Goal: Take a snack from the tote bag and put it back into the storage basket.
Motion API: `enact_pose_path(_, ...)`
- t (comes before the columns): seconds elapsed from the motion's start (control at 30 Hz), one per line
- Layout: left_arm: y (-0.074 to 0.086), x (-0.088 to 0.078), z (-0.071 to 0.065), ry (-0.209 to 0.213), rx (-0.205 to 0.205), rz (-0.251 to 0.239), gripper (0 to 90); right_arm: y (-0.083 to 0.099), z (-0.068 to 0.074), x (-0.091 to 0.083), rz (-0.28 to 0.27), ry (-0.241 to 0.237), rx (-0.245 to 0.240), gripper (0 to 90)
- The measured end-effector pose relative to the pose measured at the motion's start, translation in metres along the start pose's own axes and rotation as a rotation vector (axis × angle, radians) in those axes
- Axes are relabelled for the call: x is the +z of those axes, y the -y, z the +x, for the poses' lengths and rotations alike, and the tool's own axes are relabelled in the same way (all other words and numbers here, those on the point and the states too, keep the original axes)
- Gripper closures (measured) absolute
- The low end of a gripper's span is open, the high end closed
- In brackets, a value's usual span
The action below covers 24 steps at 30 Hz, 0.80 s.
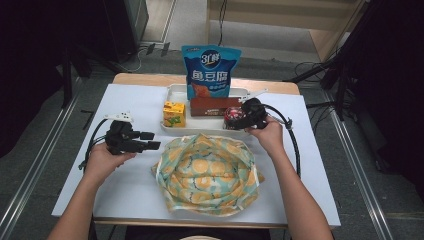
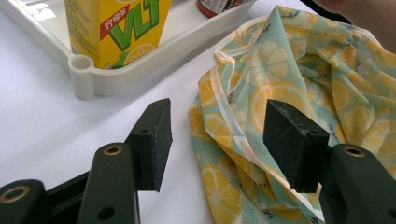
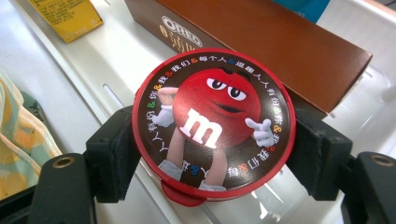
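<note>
Between the right gripper's [image 3: 212,154] jaws, clamped at both sides, sits the round candy tin [image 3: 213,123] in the white tray [image 3: 93,74]. Left gripper [image 2: 217,140] gapes open just before the lemon-print bag [image 2: 299,79].

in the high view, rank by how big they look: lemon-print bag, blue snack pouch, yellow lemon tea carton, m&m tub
1. lemon-print bag
2. blue snack pouch
3. yellow lemon tea carton
4. m&m tub, partly hidden by the right gripper, so unsure against the carton

Grey floor [image 1: 45,125] (cables); wooden shelving [image 1: 280,12]
</note>
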<state>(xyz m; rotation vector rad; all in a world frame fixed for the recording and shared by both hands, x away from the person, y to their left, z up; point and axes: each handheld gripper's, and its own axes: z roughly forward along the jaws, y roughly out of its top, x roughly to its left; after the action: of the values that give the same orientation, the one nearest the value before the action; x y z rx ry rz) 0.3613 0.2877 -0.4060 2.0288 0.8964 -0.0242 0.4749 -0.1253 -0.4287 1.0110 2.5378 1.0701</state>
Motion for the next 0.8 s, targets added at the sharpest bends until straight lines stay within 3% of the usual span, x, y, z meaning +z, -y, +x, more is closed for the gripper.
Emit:
enact_pose_path(0.13, 0.000, 0.000, 0.000, -0.002, 0.000, 0.003, 42.6, 0.002, 0.001, 0.000, -0.005, -0.002, 0.010, 26.1)
enact_pose_path(0.27, 0.000, 0.000, -0.001, -0.001, 0.003, 0.002, 42.6, 0.006, 0.000, 0.003, -0.028, -0.009, -0.012, 25.0)
enact_pose_path(0.5, 0.000, -0.001, 0.000, 0.000, 0.002, -0.001, 42.6, 0.009, -0.002, 0.004, -0.021, -0.041, 0.018, 22.5)
enact_pose_path(0.8, 0.000, 0.000, 0.000, -0.003, 0.002, 0.000, 42.6, 0.008, -0.002, -0.007, -0.066, -0.063, 0.038, 19.5)
